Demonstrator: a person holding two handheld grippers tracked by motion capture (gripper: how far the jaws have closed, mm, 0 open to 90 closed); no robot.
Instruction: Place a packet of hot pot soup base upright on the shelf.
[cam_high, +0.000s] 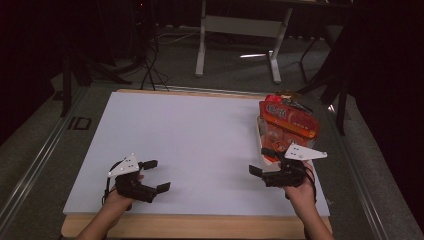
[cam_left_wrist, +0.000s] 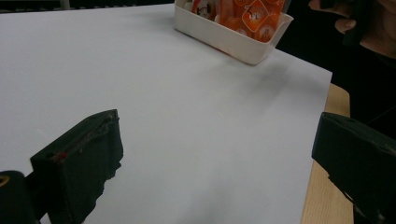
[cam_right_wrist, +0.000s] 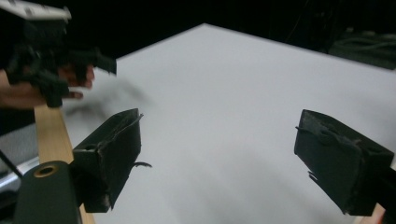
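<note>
A white tray (cam_high: 260, 134) at the right side of the white board (cam_high: 190, 145) holds several orange snack packets (cam_high: 288, 121), piled above its rim. My left gripper (cam_high: 156, 175) hovers low near the board's front left, open with nothing between its jaws. My right gripper (cam_high: 262, 161) is open and empty too, just in front of the tray and pointing left. In the left gripper view the wide-apart jaws of the left gripper (cam_left_wrist: 215, 158) frame bare board, with the tray (cam_left_wrist: 224, 36) far ahead. In the right gripper view the right gripper (cam_right_wrist: 219, 149) faces the left gripper (cam_right_wrist: 70, 58) across the board.
The board lies on a wooden table (cam_high: 200, 226) whose front edge shows below it. Beyond the table is a dark floor with cables (cam_high: 150, 70) and a white desk frame (cam_high: 235, 30). A metal rail (cam_high: 35, 160) runs along the left.
</note>
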